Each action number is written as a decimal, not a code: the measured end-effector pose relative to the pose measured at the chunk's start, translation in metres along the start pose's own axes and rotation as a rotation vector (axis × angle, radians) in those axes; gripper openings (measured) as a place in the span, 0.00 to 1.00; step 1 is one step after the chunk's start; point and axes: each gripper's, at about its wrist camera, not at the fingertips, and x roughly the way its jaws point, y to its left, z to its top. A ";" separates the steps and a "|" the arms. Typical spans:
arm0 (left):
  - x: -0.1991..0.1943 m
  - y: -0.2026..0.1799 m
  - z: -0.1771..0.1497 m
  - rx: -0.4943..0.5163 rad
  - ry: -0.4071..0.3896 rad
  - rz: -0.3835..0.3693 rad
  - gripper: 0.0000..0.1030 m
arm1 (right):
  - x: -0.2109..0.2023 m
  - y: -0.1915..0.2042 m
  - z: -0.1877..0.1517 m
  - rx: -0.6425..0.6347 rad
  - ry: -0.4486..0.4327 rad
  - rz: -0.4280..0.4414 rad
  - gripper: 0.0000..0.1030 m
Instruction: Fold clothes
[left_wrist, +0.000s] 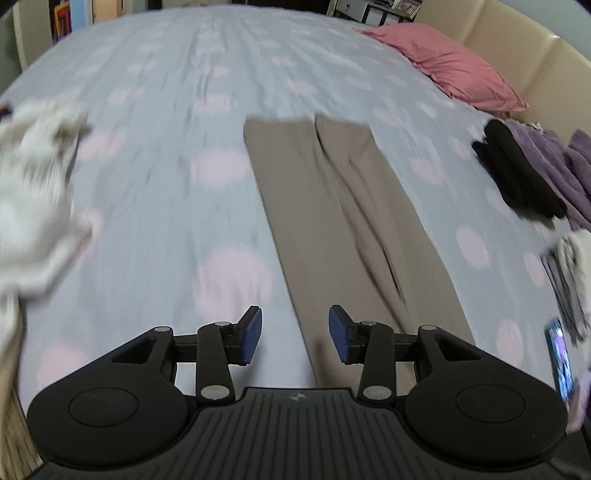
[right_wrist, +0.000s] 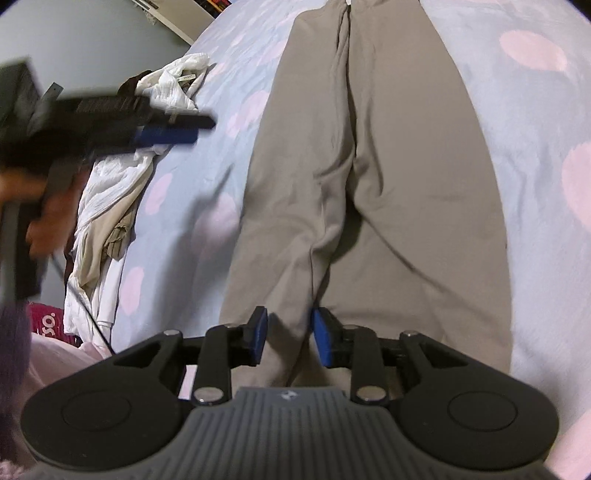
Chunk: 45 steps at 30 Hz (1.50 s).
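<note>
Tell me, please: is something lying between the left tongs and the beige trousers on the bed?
Nothing visible does. The left tongs are open above the bedsheet, right at the edge of the beige trousers. The white clothes lie far off to the side.

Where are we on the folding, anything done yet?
Done: black garment and purple ones look folded and set near the pink pillow. In hand: tan trousers lie flat, unfolded; right gripper open astride a raised crease, left gripper open at their edge. Left: the trousers and the crumpled white pile.
</note>
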 end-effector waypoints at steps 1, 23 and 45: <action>-0.002 0.000 -0.011 -0.014 0.009 -0.009 0.37 | 0.001 -0.001 -0.003 0.010 0.000 0.011 0.30; 0.007 -0.013 -0.130 -0.138 0.051 -0.140 0.04 | 0.013 0.007 -0.029 0.084 0.099 0.113 0.10; -0.034 0.001 -0.176 -0.250 0.026 -0.202 0.38 | -0.111 -0.044 -0.030 -0.114 -0.133 -0.217 0.28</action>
